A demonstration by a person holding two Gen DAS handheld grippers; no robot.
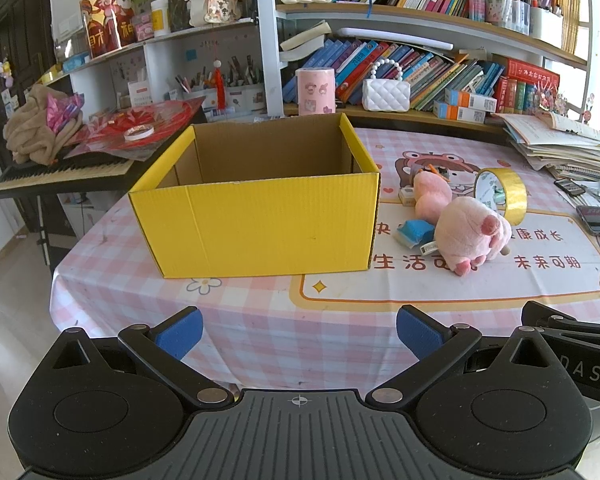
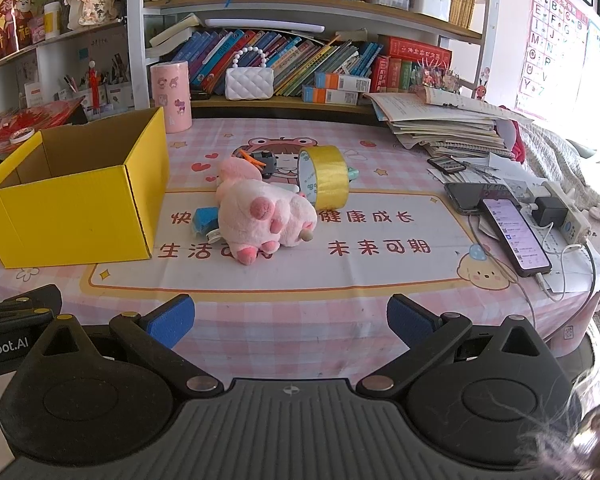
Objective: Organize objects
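An open yellow cardboard box (image 1: 260, 216) stands on the pink checked tablecloth (image 1: 260, 320); it looks empty and also shows in the right wrist view (image 2: 72, 208). To its right lie a pink plush pig (image 1: 466, 232) (image 2: 266, 210), a yellow tape roll (image 1: 504, 192) (image 2: 328, 176), a small blue packet (image 1: 414, 232) (image 2: 205, 218) and a small dark toy with orange parts (image 2: 258, 159). My left gripper (image 1: 299, 334) is open and empty, held before the table's near edge. My right gripper (image 2: 290, 322) is open and empty, facing the pig.
Bookshelves (image 2: 300, 4) line the back. A pink cylinder (image 2: 171, 96) and a white handbag (image 2: 249, 80) stand behind the box. A stack of papers (image 2: 444, 124), phones (image 2: 514, 236) and a charger with cables (image 2: 556, 212) lie at the right. A keyboard (image 1: 64, 168) stands left.
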